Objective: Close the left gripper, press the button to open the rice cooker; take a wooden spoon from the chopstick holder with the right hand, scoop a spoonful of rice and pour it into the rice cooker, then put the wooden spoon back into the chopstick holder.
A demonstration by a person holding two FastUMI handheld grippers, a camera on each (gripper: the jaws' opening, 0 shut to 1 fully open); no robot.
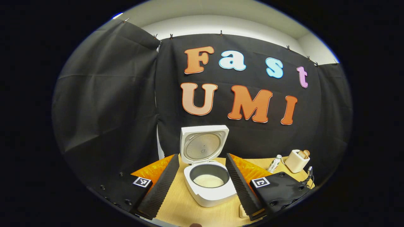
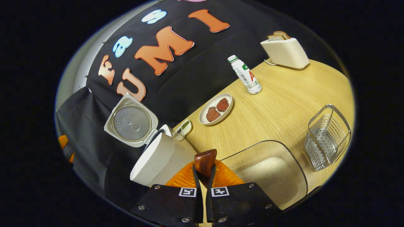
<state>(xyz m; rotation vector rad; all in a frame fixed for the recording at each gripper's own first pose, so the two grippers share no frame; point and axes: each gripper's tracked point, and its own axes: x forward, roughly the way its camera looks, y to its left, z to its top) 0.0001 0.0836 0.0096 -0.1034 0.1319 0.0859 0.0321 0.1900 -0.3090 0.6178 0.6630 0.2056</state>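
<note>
The left gripper [image 1: 202,186], fingers spread wide, faces the rice cooker [image 1: 210,187], whose lid [image 1: 203,148] stands open with rice in the pot. The right gripper [image 2: 204,176] pinches the wooden spoon [image 2: 205,162] between its fingers. A clear tub of rice [image 2: 268,173] sits at its three o'clock, the wire chopstick holder [image 2: 328,138] farther right at two o'clock. Risk: the spoon is held by a narrow pinch, so it may twist or slip and spill grains on the table [image 2: 277,107].
</note>
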